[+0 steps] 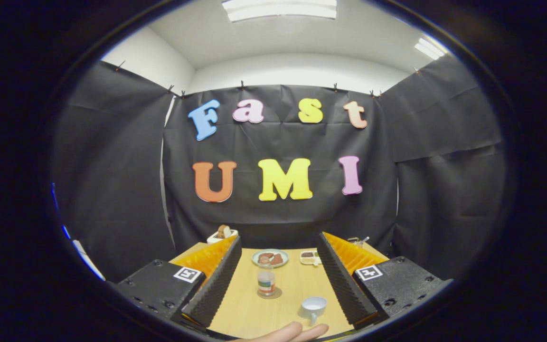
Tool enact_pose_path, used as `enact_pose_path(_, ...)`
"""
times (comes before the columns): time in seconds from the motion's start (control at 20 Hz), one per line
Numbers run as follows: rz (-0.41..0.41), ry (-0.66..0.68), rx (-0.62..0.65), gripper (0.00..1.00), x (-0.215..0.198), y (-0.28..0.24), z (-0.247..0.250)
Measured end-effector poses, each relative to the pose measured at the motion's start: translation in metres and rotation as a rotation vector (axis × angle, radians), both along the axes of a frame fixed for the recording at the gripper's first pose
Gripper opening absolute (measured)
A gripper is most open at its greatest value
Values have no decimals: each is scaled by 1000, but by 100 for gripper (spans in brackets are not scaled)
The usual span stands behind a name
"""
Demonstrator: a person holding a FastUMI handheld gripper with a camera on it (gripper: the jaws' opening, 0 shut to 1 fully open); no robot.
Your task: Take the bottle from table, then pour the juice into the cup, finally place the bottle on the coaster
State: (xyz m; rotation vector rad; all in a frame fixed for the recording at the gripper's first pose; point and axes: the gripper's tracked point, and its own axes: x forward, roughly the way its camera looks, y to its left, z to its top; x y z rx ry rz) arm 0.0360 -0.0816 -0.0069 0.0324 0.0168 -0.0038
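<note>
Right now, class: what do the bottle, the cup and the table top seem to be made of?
Bottle: clear glass or plastic, since its upper part is see-through.
Cup: matte pale plastic or ceramic; hard to tell.
Table top: light wood or laminate, smooth tan.
The hand-held gripper is open, with the bottle between its fingers.

A clear bottle point(266, 281) with a banded label stands upright on a round coaster point(269, 293) — a pale handled cup point(314, 306) sits nearby, upright.

tool point(278, 266) body, seen from behind its fingers

black screwed housings, each bearing a square black-and-white marker; ridged finger point(214, 285) faces set wide apart.
</note>
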Motion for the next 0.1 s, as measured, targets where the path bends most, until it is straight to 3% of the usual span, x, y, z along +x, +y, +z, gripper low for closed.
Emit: enact_pose_path(0.1, 1, -8, 7, 100, -8, 1, 2)
